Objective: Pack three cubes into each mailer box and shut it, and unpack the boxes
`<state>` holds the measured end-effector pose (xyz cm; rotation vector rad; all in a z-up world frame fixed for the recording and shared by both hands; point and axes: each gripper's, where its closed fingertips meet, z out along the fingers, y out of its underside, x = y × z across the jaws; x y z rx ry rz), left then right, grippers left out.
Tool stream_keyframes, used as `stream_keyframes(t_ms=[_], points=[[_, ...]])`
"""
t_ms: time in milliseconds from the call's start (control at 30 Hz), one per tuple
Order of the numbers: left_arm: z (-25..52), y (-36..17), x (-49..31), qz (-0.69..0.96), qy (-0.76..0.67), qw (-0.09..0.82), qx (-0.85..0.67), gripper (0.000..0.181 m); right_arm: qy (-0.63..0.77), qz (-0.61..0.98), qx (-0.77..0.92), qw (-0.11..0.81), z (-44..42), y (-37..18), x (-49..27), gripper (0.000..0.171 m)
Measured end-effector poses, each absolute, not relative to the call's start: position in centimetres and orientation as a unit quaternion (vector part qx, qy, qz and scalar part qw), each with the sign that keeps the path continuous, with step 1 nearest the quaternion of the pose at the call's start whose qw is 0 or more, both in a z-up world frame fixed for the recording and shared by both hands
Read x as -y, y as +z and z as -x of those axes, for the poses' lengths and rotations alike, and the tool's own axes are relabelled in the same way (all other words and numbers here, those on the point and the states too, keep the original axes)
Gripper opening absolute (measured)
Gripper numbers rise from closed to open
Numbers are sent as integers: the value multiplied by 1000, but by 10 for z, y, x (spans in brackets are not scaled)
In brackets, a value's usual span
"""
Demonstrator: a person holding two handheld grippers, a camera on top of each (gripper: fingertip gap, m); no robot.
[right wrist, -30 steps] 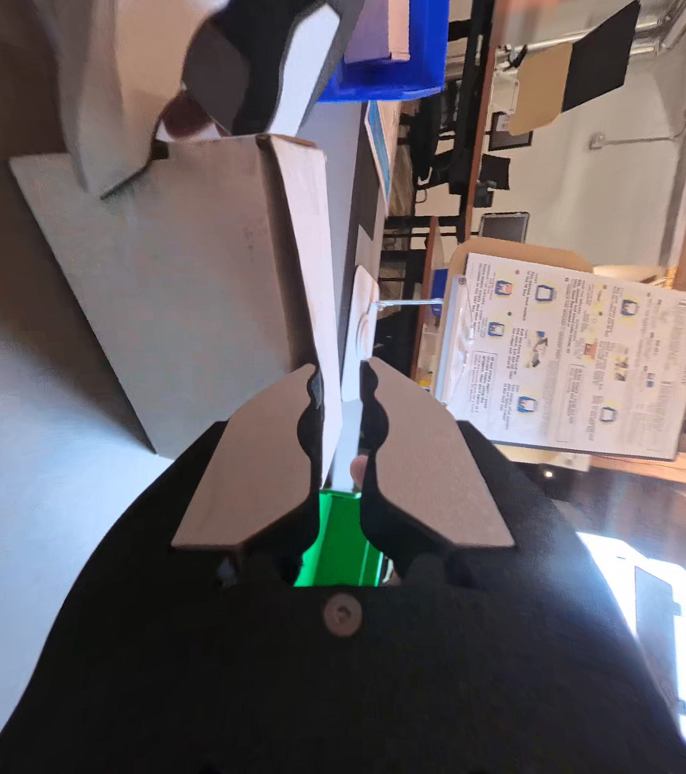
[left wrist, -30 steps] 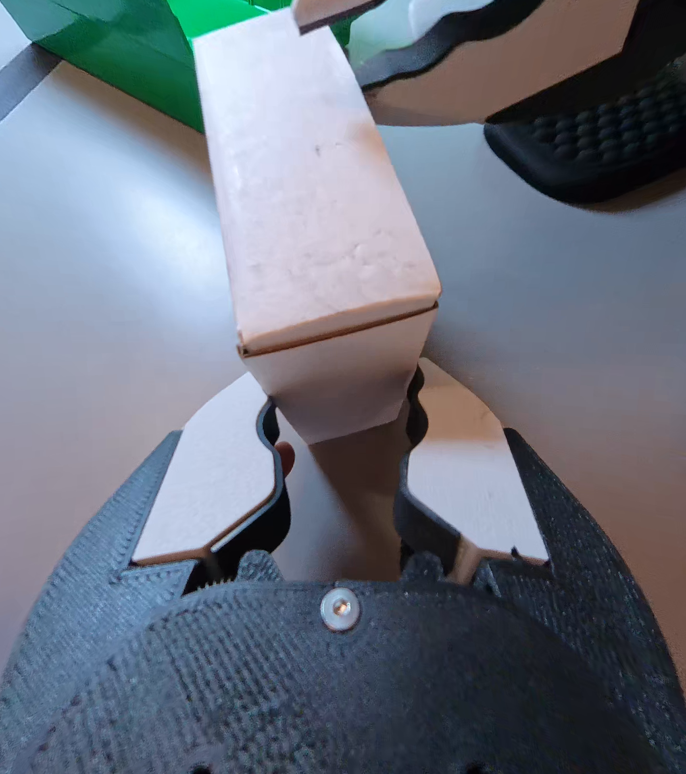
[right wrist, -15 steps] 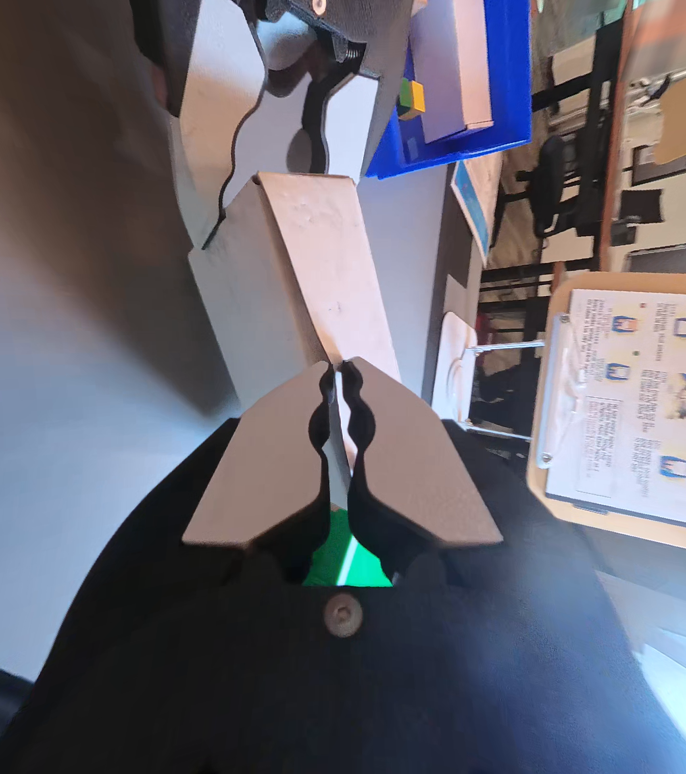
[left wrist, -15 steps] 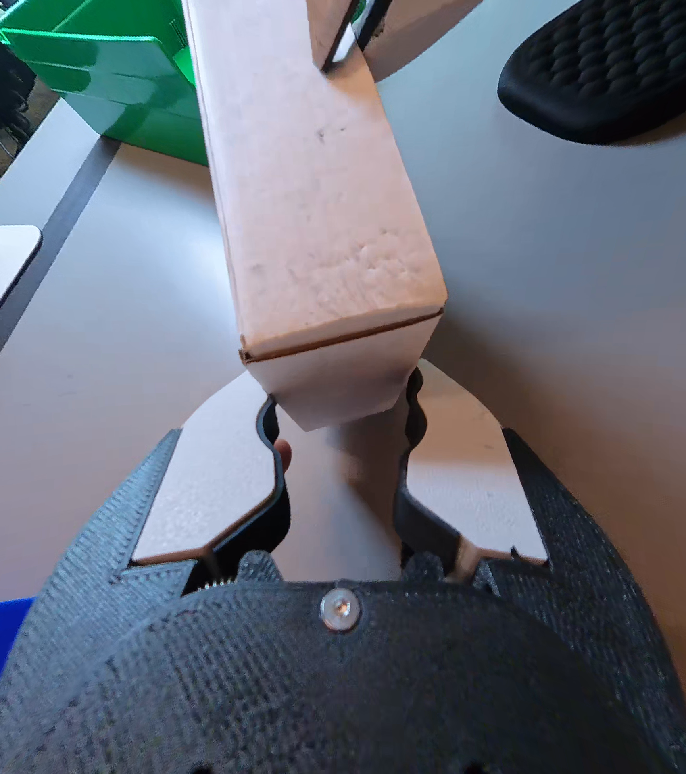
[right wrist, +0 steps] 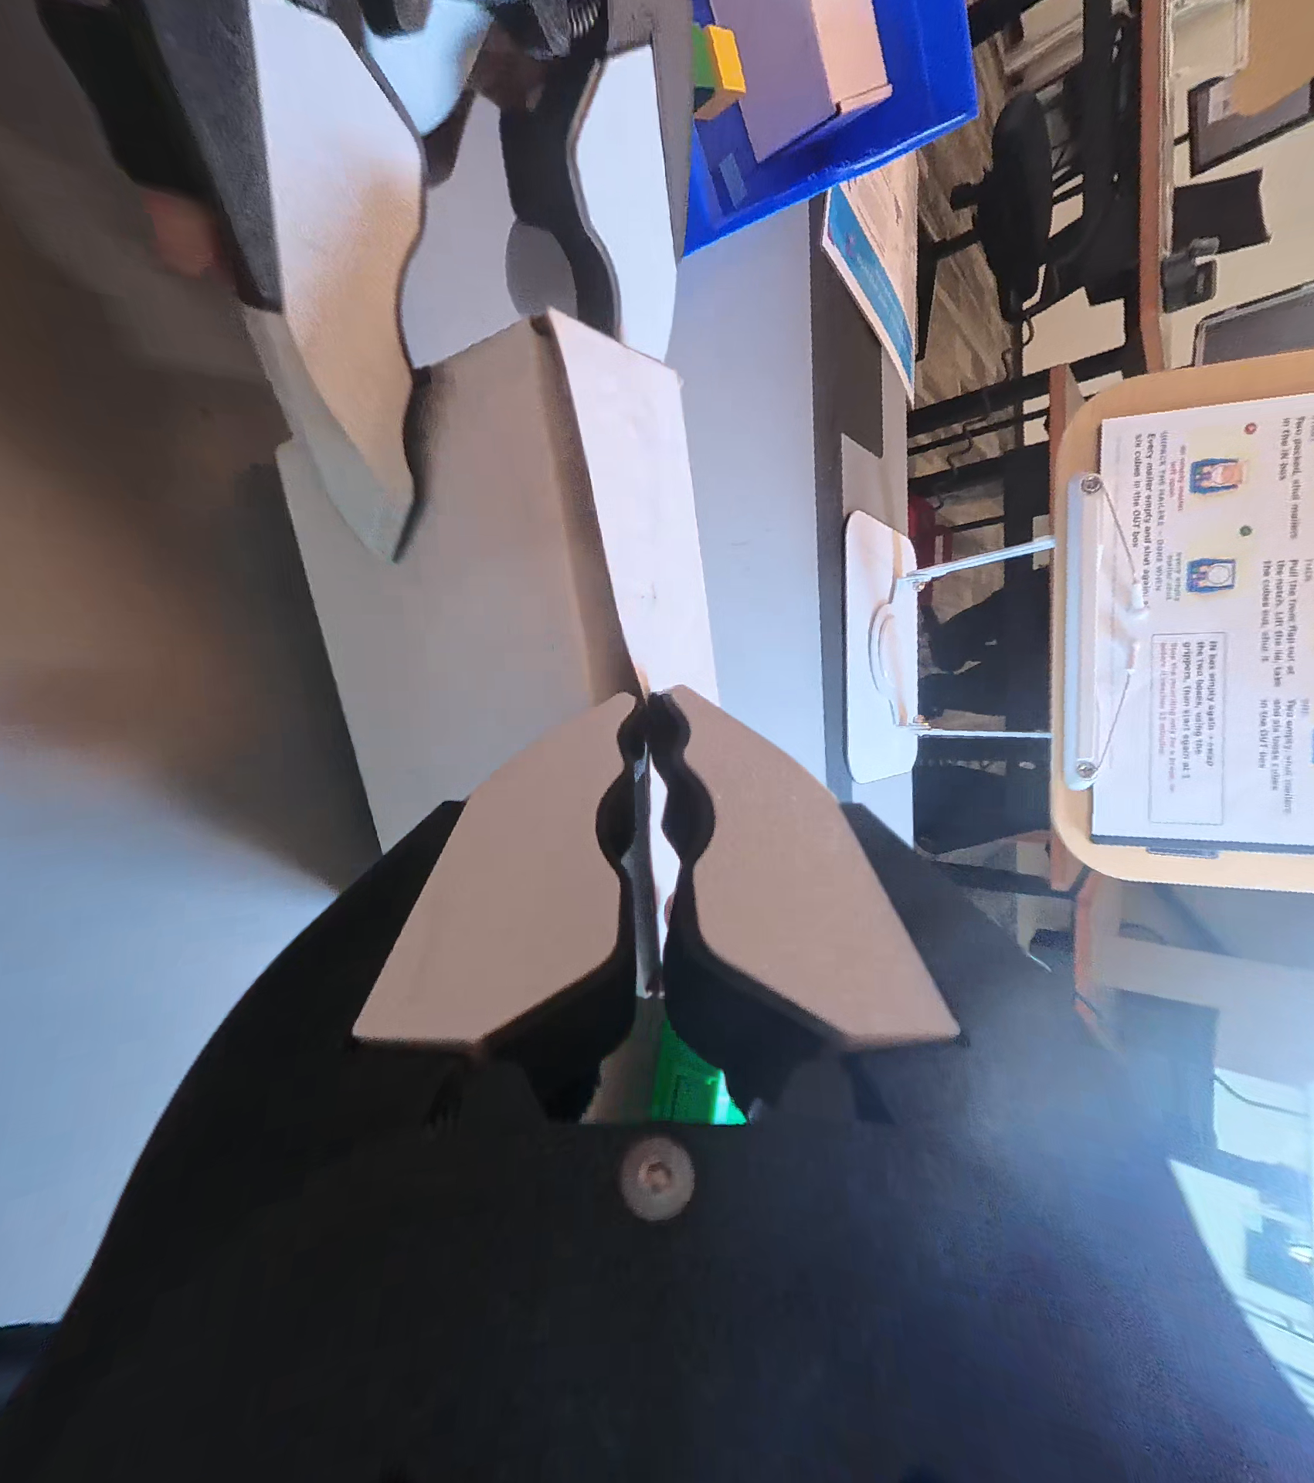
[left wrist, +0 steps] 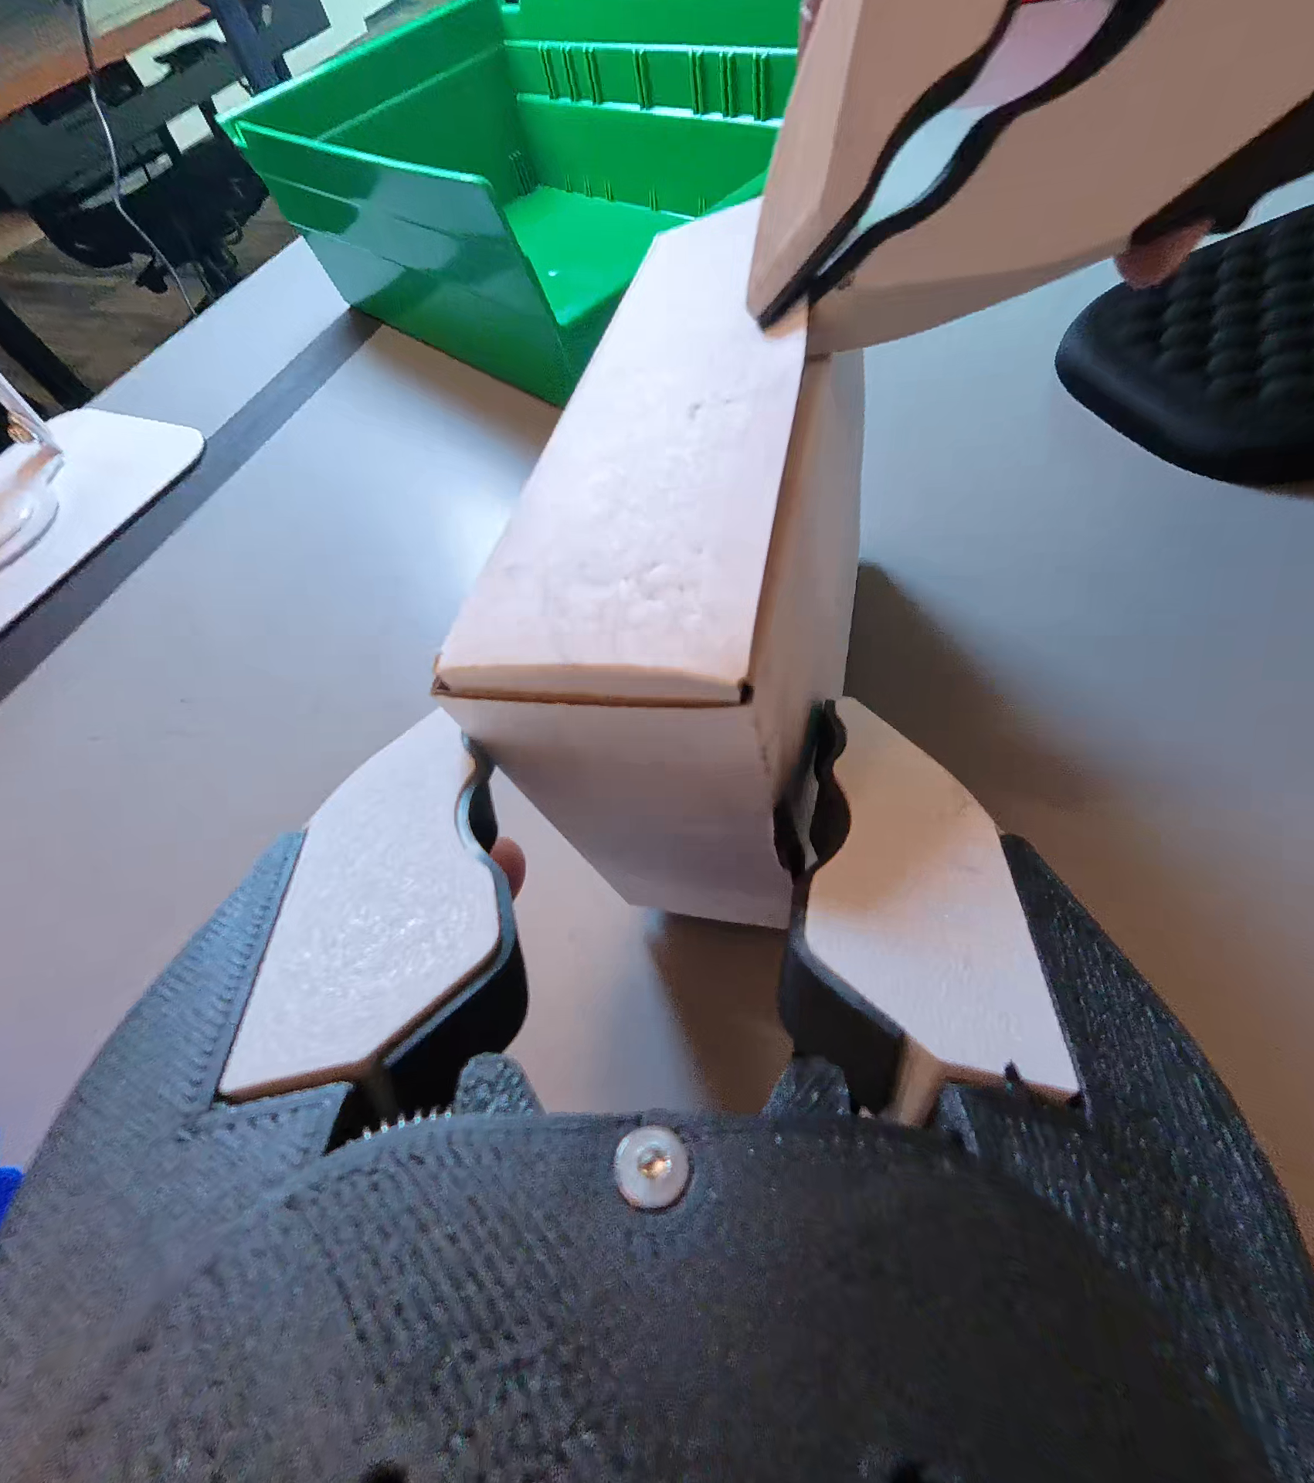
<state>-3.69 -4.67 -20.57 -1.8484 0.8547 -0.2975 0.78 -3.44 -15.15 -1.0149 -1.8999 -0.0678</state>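
Note:
A shut white mailer box is tilted above the grey table. My left gripper is shut on its near end, one finger on each side. My right gripper comes in from the top right and is shut on the box's far corner. In the right wrist view the right gripper pinches a thin edge of the box, and the left gripper holds the far end. A yellow and green cube lies in a blue bin. What is inside the box is hidden.
An empty green bin stands just behind the box. A black padded rest lies at the right and a white stand base at the left. A second white box lies in the blue bin. A clipboard with a sheet stands beyond the table edge.
The right gripper's jaws have closed from a small gap onto the box's edge. The box has rolled and tilted between the two grippers, and the green bin has come into fuller view.

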Motion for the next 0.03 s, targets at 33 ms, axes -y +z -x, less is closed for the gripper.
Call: stream_keyframes(t_ms=[33], points=[[37, -208, 47, 771, -124, 512, -357, 77, -29, 413, 777, 474, -8, -152, 36, 0]])
